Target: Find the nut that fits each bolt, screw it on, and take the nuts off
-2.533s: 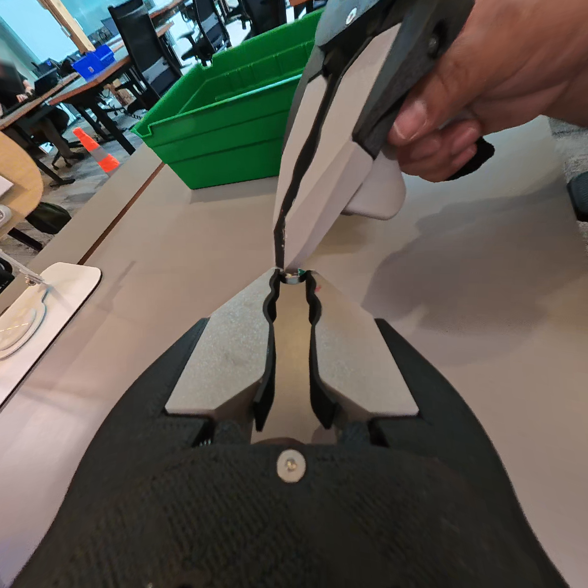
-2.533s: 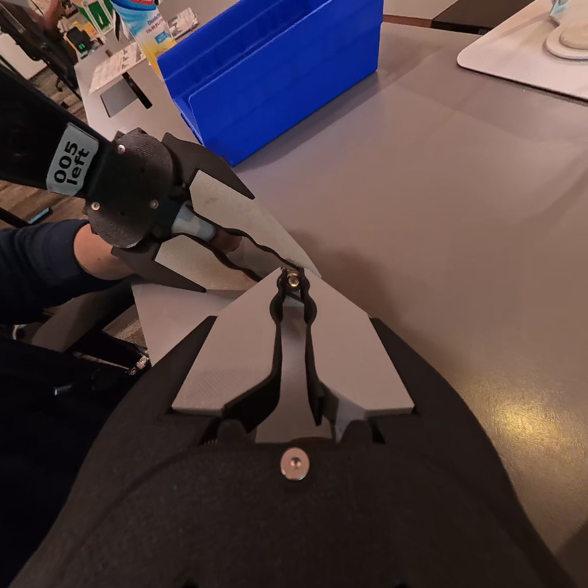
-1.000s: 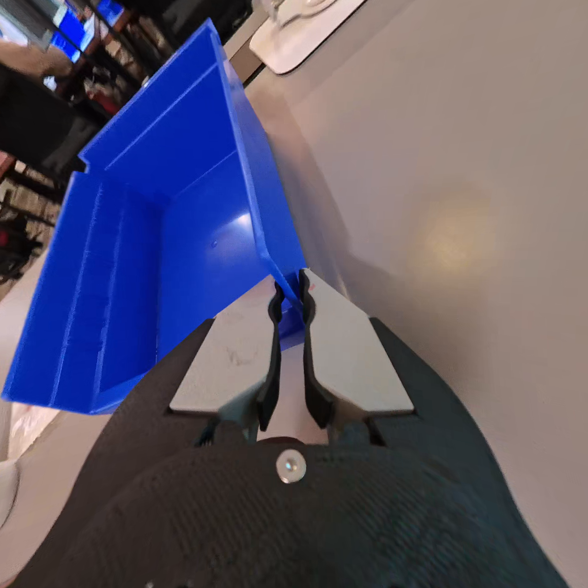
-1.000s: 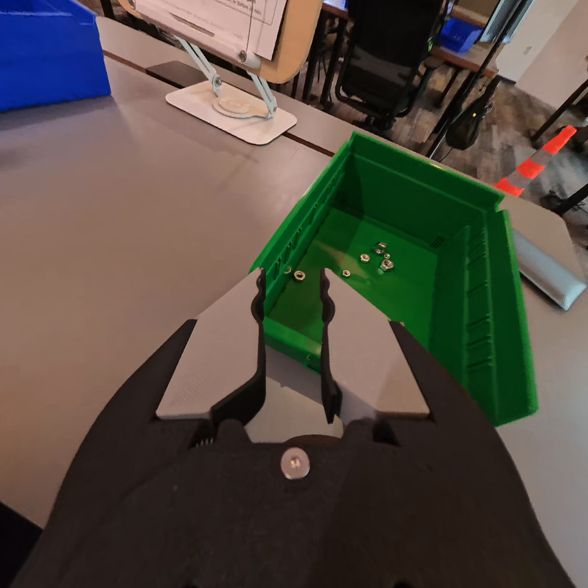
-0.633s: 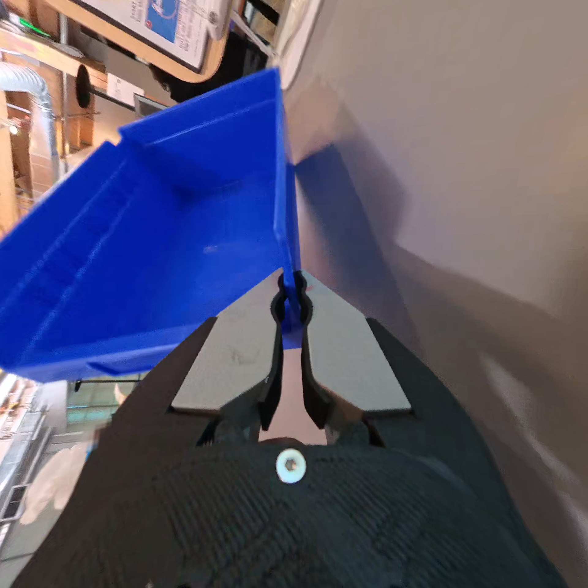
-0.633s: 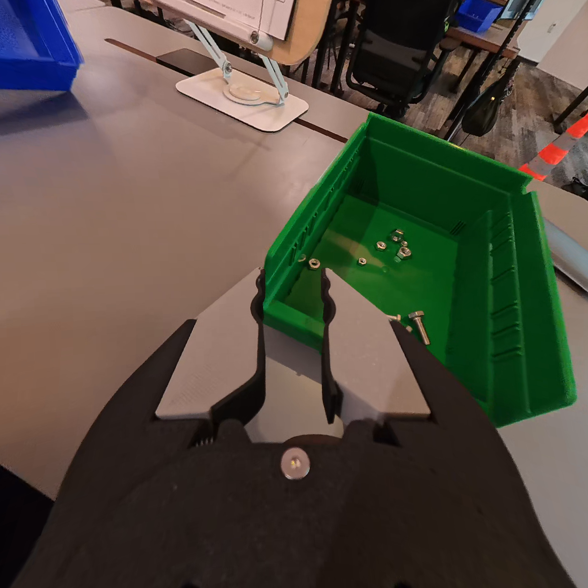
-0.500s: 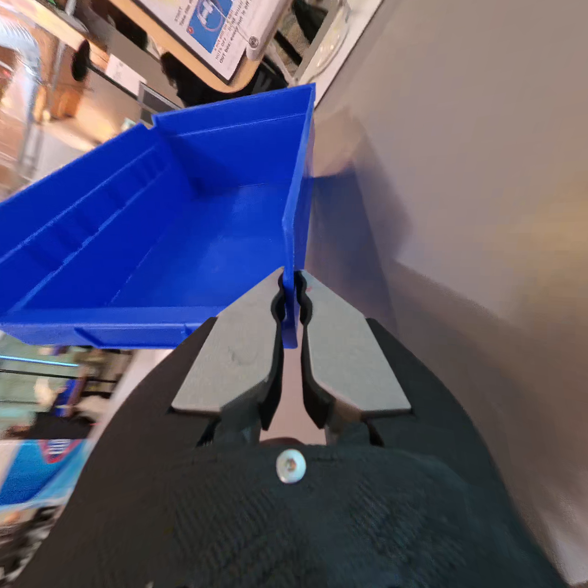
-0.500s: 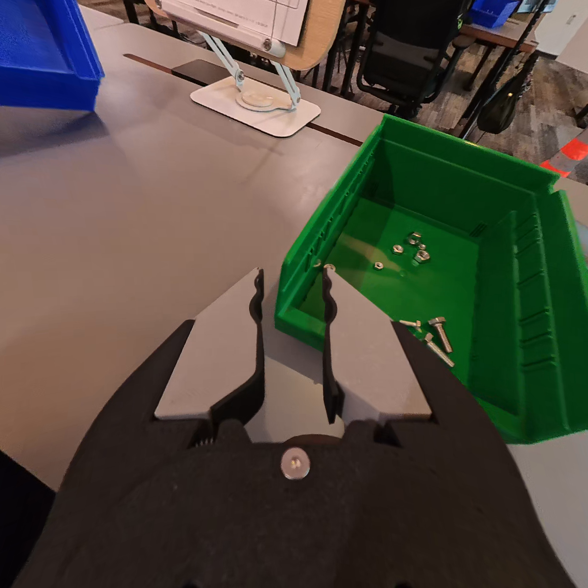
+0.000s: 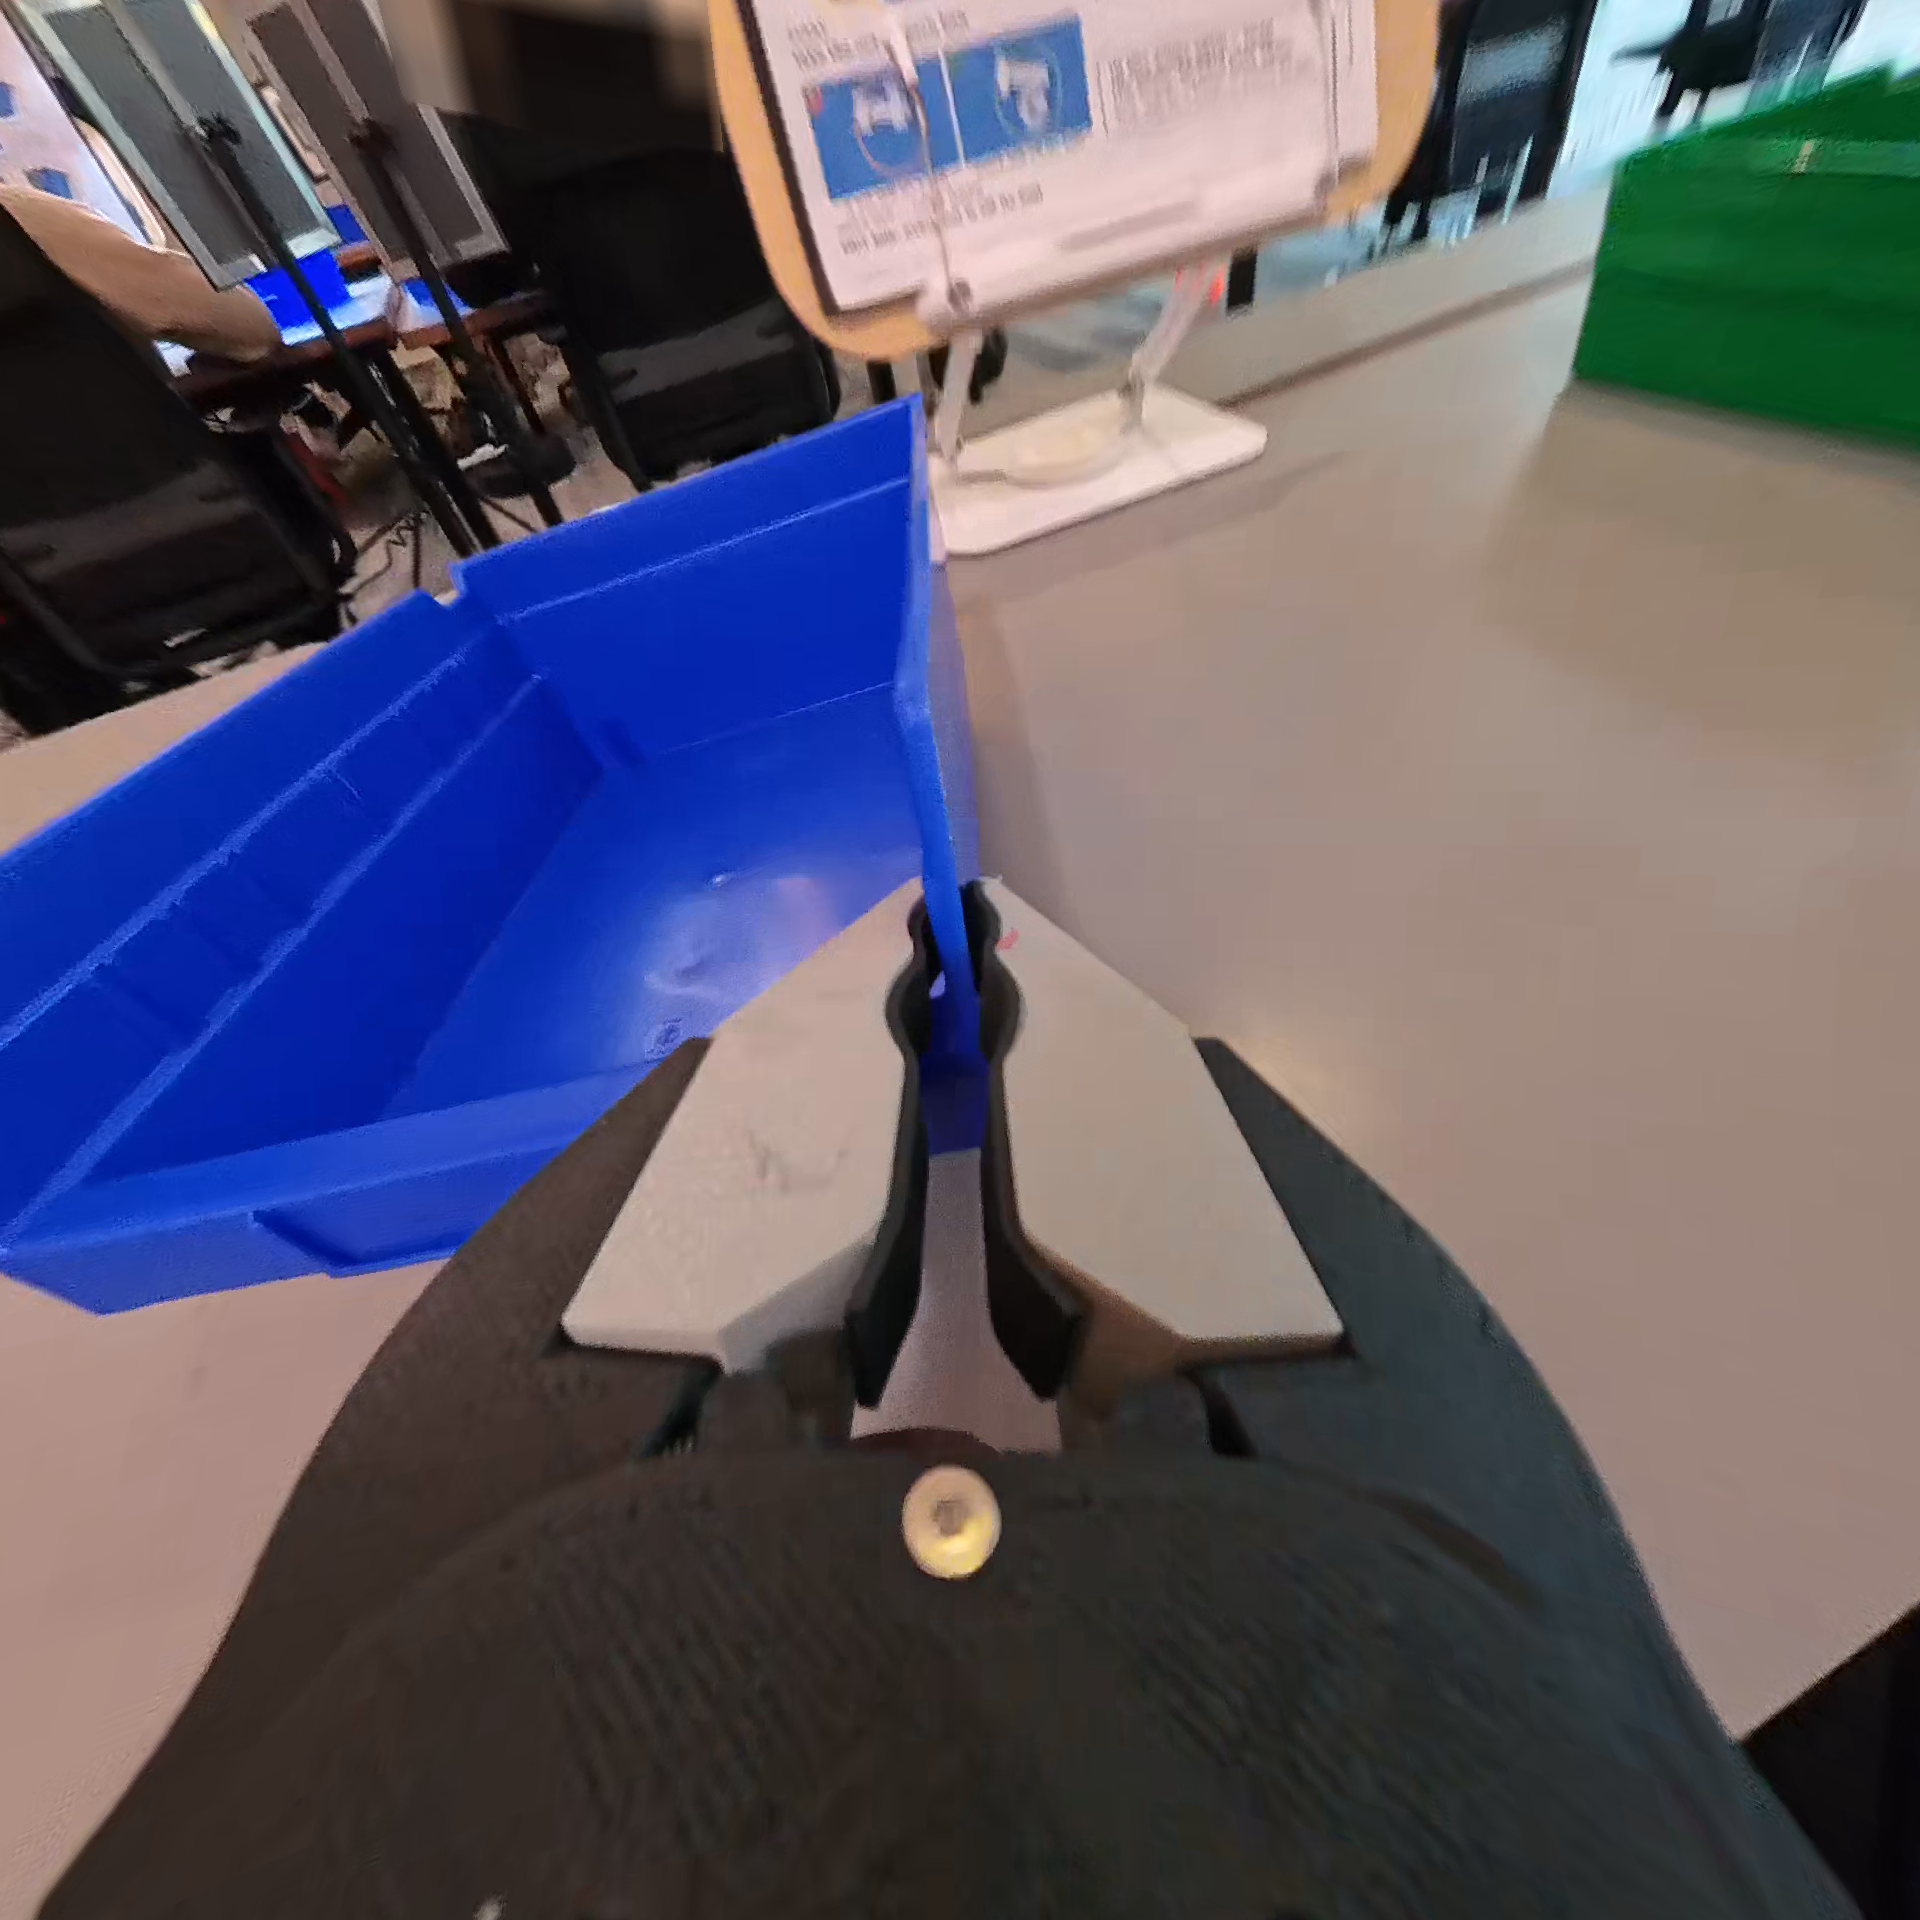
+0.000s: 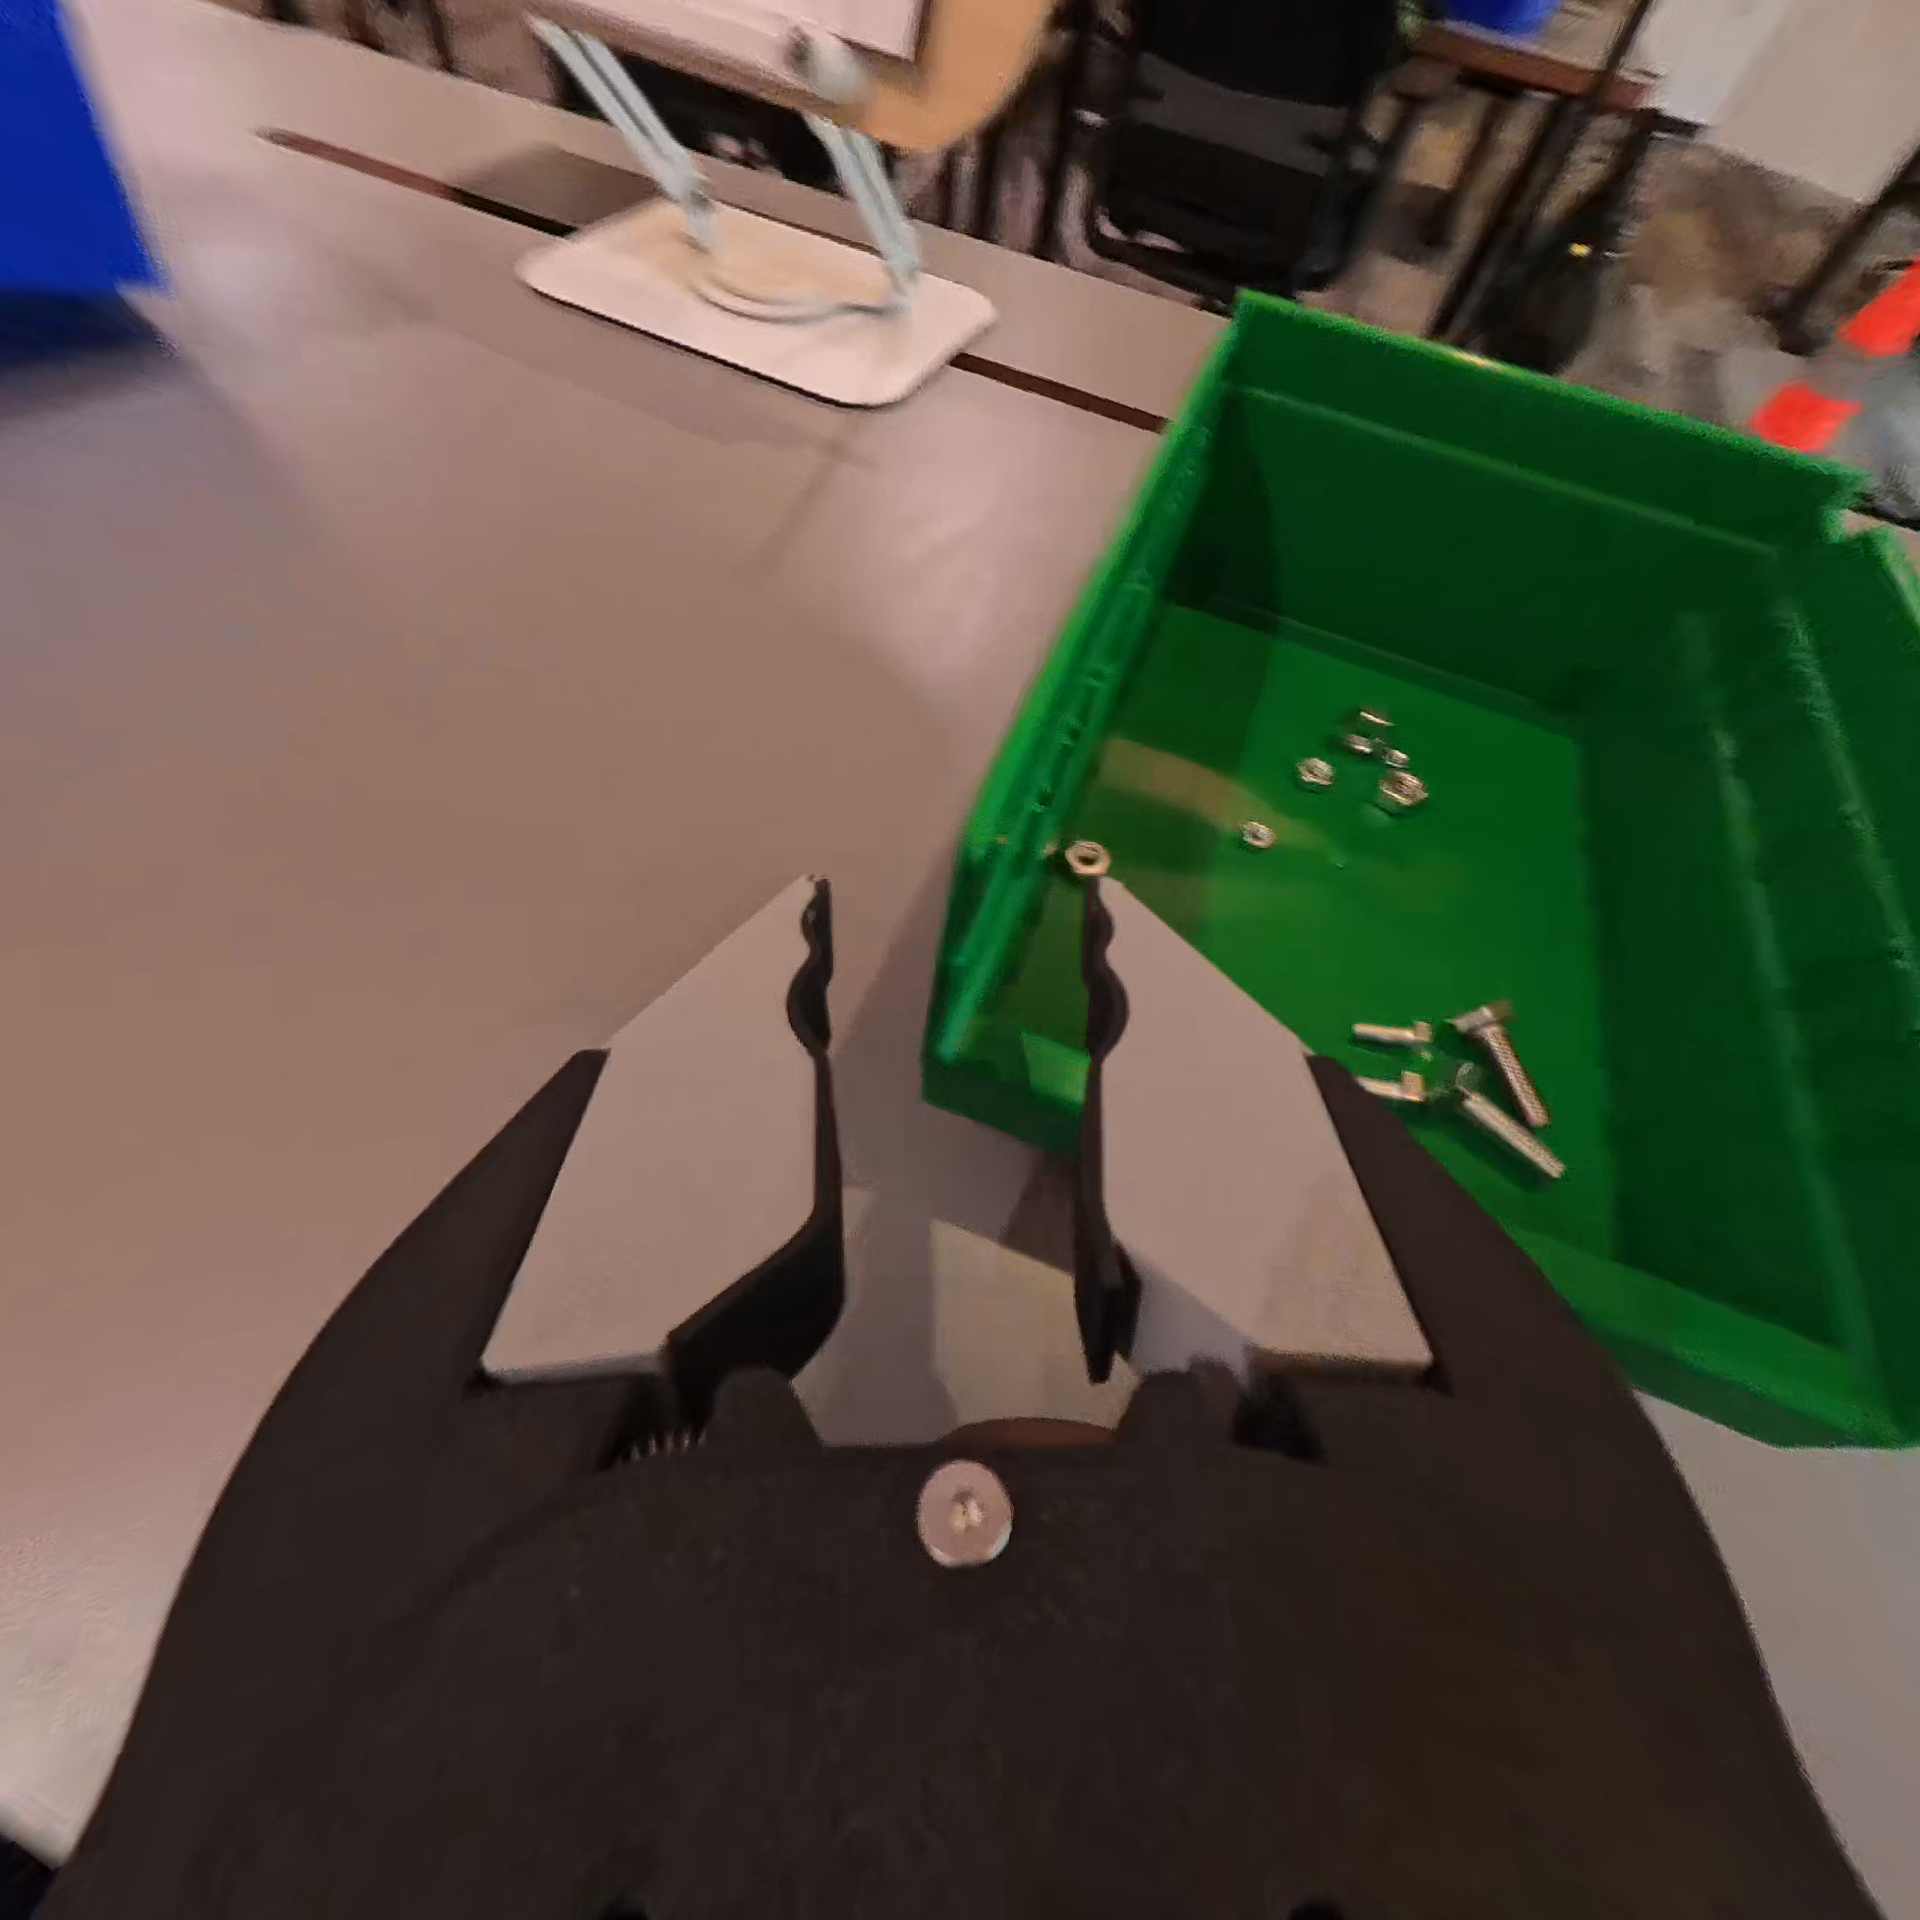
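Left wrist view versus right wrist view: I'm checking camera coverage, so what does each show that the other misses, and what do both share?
Only the left wrist view shows the left claw shut on the side wall of the blue bin, whose inside looks empty. Only the right wrist view shows the open right claw and the nuts and bolts inside the green bin. Both show the grey table, the white stand base and the green bin.

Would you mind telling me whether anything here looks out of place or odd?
One thing: the left gripper is shut on the side wall of the blue bin, which looks empty, rather than on a nut or bolt. The nuts and bolts lie loose in the green bin, with the right gripper open beside it.
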The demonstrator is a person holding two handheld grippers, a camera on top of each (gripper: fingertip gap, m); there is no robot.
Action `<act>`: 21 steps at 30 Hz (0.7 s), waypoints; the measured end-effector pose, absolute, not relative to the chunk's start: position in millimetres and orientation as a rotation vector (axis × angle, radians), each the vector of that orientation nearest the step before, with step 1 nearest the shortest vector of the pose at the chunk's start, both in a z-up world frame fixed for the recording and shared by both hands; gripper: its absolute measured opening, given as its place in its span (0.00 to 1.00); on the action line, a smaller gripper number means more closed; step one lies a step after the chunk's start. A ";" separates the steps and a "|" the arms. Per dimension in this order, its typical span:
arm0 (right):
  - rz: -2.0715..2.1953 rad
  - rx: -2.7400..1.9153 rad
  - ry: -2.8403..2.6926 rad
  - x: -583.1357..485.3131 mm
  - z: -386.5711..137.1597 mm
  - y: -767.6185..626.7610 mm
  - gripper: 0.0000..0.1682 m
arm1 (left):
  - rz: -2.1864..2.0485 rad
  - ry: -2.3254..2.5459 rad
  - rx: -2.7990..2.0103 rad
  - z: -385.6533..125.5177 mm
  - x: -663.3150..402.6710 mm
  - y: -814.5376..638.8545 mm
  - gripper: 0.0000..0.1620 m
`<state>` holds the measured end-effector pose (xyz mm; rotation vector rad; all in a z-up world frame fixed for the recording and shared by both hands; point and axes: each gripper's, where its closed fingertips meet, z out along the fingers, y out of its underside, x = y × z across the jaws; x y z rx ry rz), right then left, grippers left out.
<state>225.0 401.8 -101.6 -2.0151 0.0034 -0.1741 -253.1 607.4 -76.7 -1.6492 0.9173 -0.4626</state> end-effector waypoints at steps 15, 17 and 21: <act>0.037 -2.063 -0.114 54.4 -126.5 463.6 0.11 | -0.829 0.634 -1.419 46.5 -278.4 586.2 0.02; 0.084 -2.047 -0.158 1.1 -125.7 481.0 0.12 | -0.800 0.658 -1.391 64.6 -274.5 579.0 0.02; 0.163 -2.016 -0.274 -105.7 -125.5 514.8 0.13 | -0.759 0.690 -1.349 89.0 -269.3 565.4 0.03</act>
